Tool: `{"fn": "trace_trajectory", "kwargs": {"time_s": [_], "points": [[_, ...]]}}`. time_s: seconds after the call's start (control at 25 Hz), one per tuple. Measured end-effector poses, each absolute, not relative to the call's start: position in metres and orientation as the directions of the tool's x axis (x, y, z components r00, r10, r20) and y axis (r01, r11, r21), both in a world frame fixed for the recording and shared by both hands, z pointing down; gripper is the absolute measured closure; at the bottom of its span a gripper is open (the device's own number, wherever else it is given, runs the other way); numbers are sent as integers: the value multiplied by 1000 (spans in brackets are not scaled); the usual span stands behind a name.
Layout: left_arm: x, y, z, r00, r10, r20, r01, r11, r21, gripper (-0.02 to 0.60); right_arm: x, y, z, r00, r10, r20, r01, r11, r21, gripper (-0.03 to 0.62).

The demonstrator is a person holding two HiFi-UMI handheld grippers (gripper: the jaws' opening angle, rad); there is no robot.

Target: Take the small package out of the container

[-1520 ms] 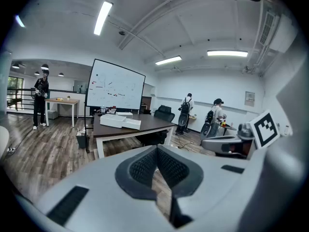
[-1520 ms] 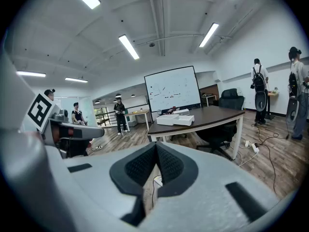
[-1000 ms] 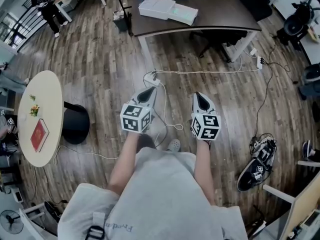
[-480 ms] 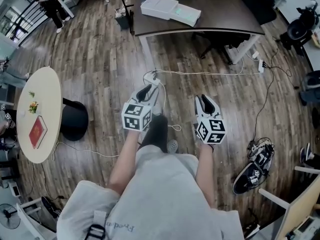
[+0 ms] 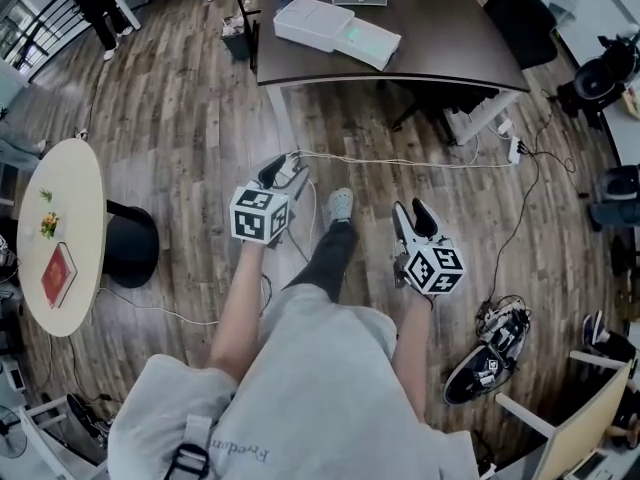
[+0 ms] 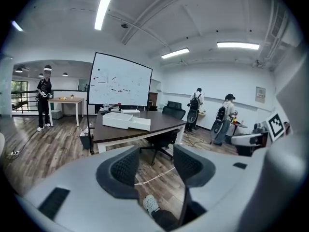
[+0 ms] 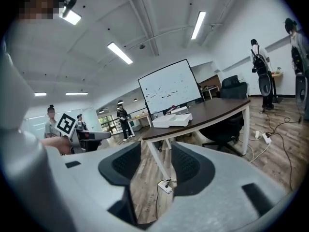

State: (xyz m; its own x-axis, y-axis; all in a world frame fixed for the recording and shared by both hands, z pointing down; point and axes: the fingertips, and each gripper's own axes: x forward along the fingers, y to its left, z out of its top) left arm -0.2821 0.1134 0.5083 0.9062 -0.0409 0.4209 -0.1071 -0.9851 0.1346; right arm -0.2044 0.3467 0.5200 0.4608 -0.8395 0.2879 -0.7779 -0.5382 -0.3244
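White left gripper (image 5: 283, 170), right gripper (image 5: 412, 213): newly wide-jawed (empty), nearer table (image 5: 440, 38)

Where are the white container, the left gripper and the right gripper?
white container (image 5: 312, 18): head view, on its flat top.
left gripper (image 5: 282, 171): head view, between its fingertips.
right gripper (image 5: 411, 213): head view, between its fingertips.

The left gripper (image 5: 284, 171) and right gripper (image 5: 409, 213) have opened, empty, nearing the table (image 5: 440, 28).

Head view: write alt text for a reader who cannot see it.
From above, a person steps over a wood floor toward a dark table bearing a white container, a left gripper and a right gripper held out; both sets of jaws have just been opening, nothing between them.
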Motion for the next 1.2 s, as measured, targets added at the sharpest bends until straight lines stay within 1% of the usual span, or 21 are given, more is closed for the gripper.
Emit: {"fn": "trace_trajectory", "kwargs": {"time_s": [0.24, 0.4, 0.52, 0.64, 0.88, 1.2], "points": [[-176, 75, 507, 910, -28, 413, -107, -980, 168, 367, -106, 309, 527, 453, -829, 328, -766, -550, -332, 388], [-96, 58, 517, 909, -1, 416, -99, -972, 215, 367, -34, 278, 528, 418, -827, 375, -792, -534, -295, 388], [-42, 31, 524, 907, 26, 421, -88, -964, 249, 367, 17, 237, 531, 381, -828, 411, -816, -510, -272, 387], [0, -6, 518, 911, 19, 412, -96, -962, 257, 367, 63, 189, 527, 356, -842, 406, -826, -486, -284, 385], [61, -70, 507, 918, -15, 397, -134, -953, 273, 367, 124, 112, 528, 287, -856, 431, -856, -431, -285, 381], [93, -136, 523, 913, -56, 405, -194, -931, 309, 367, 167, 20, 546, 177, -859, 480, -896, -342, -283, 379]]}}
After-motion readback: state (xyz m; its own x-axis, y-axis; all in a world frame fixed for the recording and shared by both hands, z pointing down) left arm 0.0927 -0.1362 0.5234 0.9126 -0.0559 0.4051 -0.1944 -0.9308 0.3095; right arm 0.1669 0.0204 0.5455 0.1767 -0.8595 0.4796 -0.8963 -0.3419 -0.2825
